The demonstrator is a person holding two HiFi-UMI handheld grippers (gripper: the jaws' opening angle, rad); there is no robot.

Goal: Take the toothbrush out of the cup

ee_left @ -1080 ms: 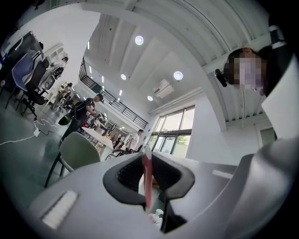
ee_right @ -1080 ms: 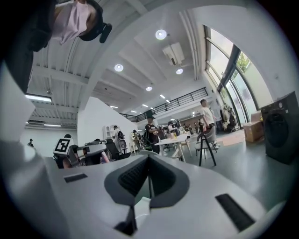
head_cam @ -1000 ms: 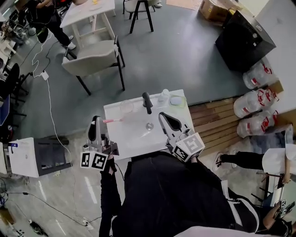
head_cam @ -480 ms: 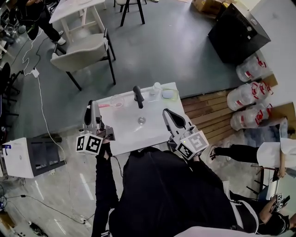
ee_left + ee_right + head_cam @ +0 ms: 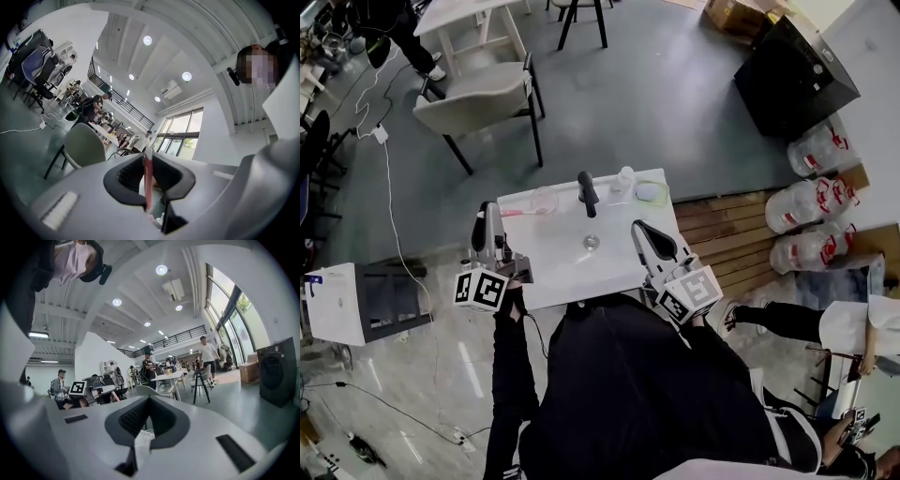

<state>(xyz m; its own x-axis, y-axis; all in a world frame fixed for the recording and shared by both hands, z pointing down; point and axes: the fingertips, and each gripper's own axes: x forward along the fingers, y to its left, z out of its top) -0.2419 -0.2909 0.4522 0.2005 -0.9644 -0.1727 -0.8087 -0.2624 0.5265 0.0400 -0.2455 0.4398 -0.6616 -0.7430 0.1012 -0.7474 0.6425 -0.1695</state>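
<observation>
Pink plastic toothbrush (image 5: 514, 214) is pinched in my left gripper (image 5: 490, 207), jaws clamped on its handle. Seen from the head view, its long axis runs toward 3 o'clock, ending at the clear plastic cup (image 5: 545, 200). I cannot tell whether the tip has cleared the rim. My right gripper (image 5: 639, 229) lies farther off, jaws pressed together, empty.

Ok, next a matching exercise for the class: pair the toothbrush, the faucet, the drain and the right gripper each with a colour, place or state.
1 toothbrush
2 faucet
3 drain
4 right gripper

A black, at the far edge of the sink
B jaws together, nothing held
C pink, clamped in the left gripper
D small round fitting in the sink, nearer the person than the faucet

Pairs: 1-C, 2-A, 3-D, 4-B
</observation>
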